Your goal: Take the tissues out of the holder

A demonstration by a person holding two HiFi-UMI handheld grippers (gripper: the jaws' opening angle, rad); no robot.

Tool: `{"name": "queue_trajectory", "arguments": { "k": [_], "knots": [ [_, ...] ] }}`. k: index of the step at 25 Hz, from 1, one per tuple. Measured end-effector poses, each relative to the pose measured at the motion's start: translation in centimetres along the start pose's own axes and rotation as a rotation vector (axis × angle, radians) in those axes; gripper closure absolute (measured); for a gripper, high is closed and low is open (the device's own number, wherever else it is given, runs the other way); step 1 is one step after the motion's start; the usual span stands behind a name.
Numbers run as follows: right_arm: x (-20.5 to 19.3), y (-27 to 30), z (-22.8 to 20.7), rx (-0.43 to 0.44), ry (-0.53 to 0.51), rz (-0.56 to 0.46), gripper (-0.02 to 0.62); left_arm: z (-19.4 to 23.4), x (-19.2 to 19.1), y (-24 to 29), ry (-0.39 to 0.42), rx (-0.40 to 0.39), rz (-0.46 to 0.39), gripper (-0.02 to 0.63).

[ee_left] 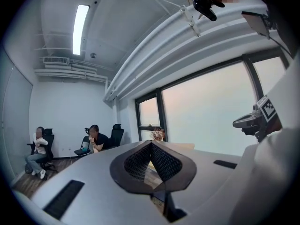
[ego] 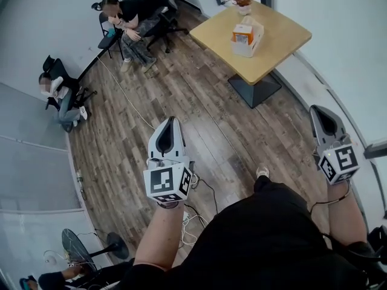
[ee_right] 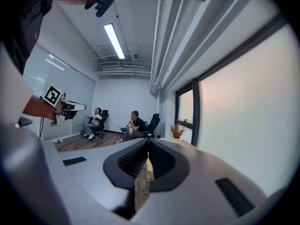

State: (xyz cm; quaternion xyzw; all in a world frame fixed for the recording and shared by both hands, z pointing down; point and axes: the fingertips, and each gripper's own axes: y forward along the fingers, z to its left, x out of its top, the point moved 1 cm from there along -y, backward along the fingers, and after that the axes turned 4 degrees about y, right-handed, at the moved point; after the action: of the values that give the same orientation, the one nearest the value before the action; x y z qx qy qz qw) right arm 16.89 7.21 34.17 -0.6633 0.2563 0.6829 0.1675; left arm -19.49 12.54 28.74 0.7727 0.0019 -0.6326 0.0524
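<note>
Head view showed the left gripper (ego: 173, 121) and the right gripper (ego: 315, 110) close to the body above the wood floor (ego: 199, 110), each with its jaws pressed together and nothing between them. The step in hand was the approach. The holder (ego: 250, 43), with the tissues (ego: 242, 35) in it, stood on the bench (ego: 284, 38), well apart from both grippers. The next move would likely call for reaching the bench, opening one pair of jaws and pinching the tissues.
</note>
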Motion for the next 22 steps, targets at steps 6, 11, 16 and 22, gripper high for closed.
{"name": "queue_trajectory", "arguments": {
  "k": [6, 11, 16, 22],
  "knots": [
    [0.9, 5.6, -3.5, 0.066, -0.003, -0.006, 0.589, 0.2, 1.5, 4.2, 0.014, 0.049, -0.011, 0.601],
    [0.8, 9.1, -6.2, 0.095, 0.013, -0.008, 0.589, -0.2, 1.7, 7.4, 0.015, 0.082, 0.002, 0.601],
    [-0.1, 12.1, -8.3, 0.111, 0.030, 0.006, 0.589, -0.8, 1.0, 10.2, 0.026, 0.077, 0.034, 0.601],
    [-0.5, 14.9, -10.3, 0.090, 0.040, 0.025, 0.589, -0.1, 0.2, 14.5, 0.026, 0.050, 0.051, 0.601]
  ]
}}
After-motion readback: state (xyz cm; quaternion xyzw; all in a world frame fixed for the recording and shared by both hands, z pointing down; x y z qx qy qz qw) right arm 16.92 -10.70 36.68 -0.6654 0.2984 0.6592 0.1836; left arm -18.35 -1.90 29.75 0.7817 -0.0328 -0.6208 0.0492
